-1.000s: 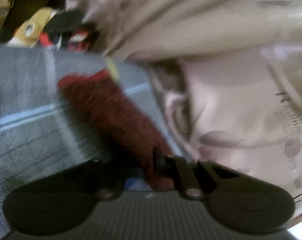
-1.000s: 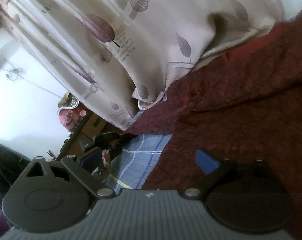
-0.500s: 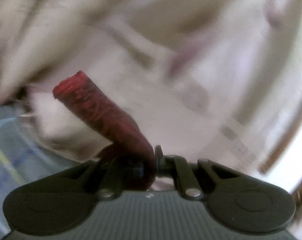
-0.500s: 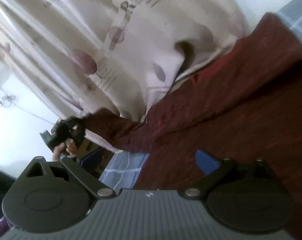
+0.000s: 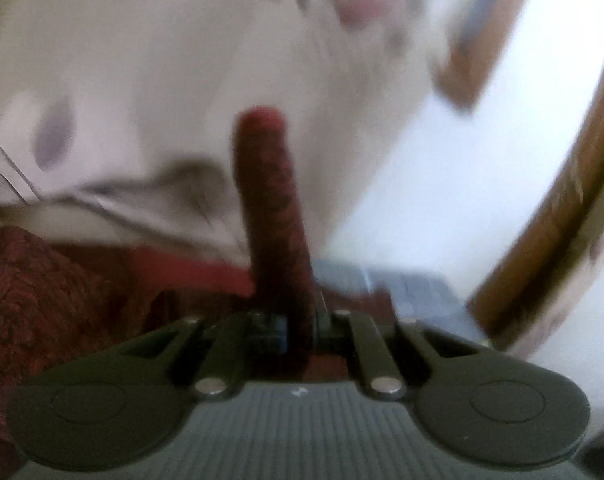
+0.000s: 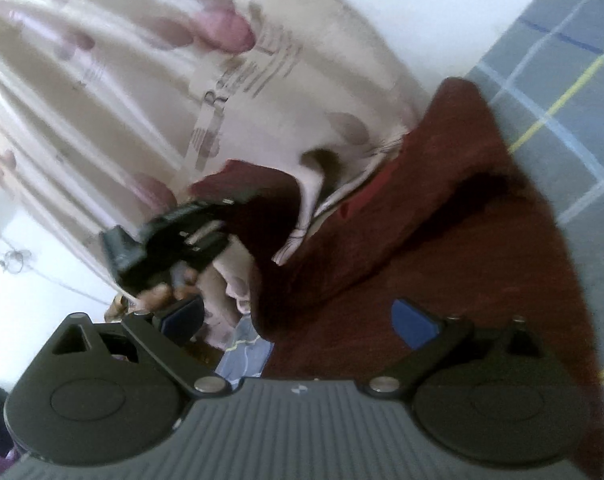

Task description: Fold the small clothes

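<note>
Leaf-print cream curtain (image 6: 114, 92) hangs behind a blue plaid bedsheet (image 6: 574, 72).

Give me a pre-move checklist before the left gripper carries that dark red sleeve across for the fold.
1. Left gripper clamped on the sleeve: ok, the fabric strip runs between the closed fingers.
2. Right gripper free to help: ok, it is open with nothing between its blue pads, over the dark red garment.
3. Garment body flat on the checked sheet: not ok, a ridge runs across it.
4. Printed curtain clear of the garment: not ok, its hem lies on the far edge.
5. Where the sleeve will land: cannot tell, the left wrist view is blurred.
</note>
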Demonstrator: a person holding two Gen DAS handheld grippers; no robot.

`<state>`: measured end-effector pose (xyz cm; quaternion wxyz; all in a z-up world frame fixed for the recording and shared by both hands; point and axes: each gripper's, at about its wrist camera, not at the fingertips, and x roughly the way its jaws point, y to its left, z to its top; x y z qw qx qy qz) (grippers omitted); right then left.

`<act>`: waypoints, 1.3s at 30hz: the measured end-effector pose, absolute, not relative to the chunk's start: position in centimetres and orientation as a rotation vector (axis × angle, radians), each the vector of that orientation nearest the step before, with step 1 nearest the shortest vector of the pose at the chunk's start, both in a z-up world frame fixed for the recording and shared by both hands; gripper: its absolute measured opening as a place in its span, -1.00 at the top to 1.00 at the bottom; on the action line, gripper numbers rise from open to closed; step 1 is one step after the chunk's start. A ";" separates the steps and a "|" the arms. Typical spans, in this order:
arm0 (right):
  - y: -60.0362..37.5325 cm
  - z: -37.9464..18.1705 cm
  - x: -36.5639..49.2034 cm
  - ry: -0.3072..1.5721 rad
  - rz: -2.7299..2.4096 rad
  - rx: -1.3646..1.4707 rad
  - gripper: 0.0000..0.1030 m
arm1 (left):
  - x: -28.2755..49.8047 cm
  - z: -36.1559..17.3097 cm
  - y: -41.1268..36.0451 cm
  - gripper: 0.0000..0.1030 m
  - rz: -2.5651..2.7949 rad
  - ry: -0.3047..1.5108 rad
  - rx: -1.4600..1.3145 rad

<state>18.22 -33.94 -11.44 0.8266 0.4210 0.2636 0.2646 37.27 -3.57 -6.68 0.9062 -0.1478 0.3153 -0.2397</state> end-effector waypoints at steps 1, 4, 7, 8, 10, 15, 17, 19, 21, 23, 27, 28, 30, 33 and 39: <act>-34.3 -11.6 18.2 0.561 0.558 0.895 -0.95 | 37.3 -7.5 -4.5 0.80 -0.501 0.665 -0.277; -35.2 -11.9 18.1 0.555 0.548 0.909 -0.95 | 36.8 -9.2 -6.5 0.80 -0.527 0.683 -0.234; -35.8 -12.2 18.2 0.550 0.544 0.929 -0.95 | 36.4 -10.0 -8.1 0.80 -0.556 0.683 -0.202; -36.1 -12.2 18.2 0.548 0.543 0.937 -0.95 | 36.2 -10.1 -8.3 0.79 -0.563 0.677 -0.187; -36.3 -12.1 18.5 0.547 0.536 0.943 -0.95 | 36.0 -10.1 -9.1 0.72 -0.577 0.677 -0.164; -37.2 -11.2 20.7 0.538 0.554 1.003 -0.97 | 35.0 -9.6 -9.1 -0.12 -0.603 0.674 -0.184; -37.3 -11.0 22.3 0.550 0.571 1.039 -1.00 | 34.0 -9.4 -8.4 -0.55 -0.607 0.625 -0.222; -37.4 -10.7 23.9 0.559 0.559 1.045 -1.00 | 33.5 -9.0 -8.3 -0.70 -0.602 0.586 -0.235; -37.4 -10.8 26.0 0.576 0.547 1.050 -1.00 | 33.0 -8.4 -7.7 -0.70 -0.607 0.580 -0.261; -37.7 -11.6 28.0 0.609 0.524 1.104 -1.00 | 32.4 -7.9 -6.6 -0.70 -0.595 0.576 -0.308; -37.7 -12.5 31.1 0.665 0.466 1.068 -1.00 | 30.2 -7.2 -3.5 -0.70 -0.516 0.560 -0.374; -37.5 -12.6 31.6 0.676 0.458 1.041 -1.00 | 29.3 -7.1 -2.8 -0.70 -0.490 0.558 -0.367; -37.1 -12.8 32.7 0.694 0.444 0.992 -0.99 | 27.8 -7.2 -1.7 -0.70 -0.423 0.568 -0.319; -36.4 -13.3 34.4 0.733 0.432 0.936 -0.94 | 25.6 -7.6 -0.2 -0.70 -0.367 0.585 -0.266; -33.9 -13.4 36.8 0.792 0.429 0.797 -0.75 | 23.1 -9.5 2.1 -0.70 -0.342 0.633 -0.329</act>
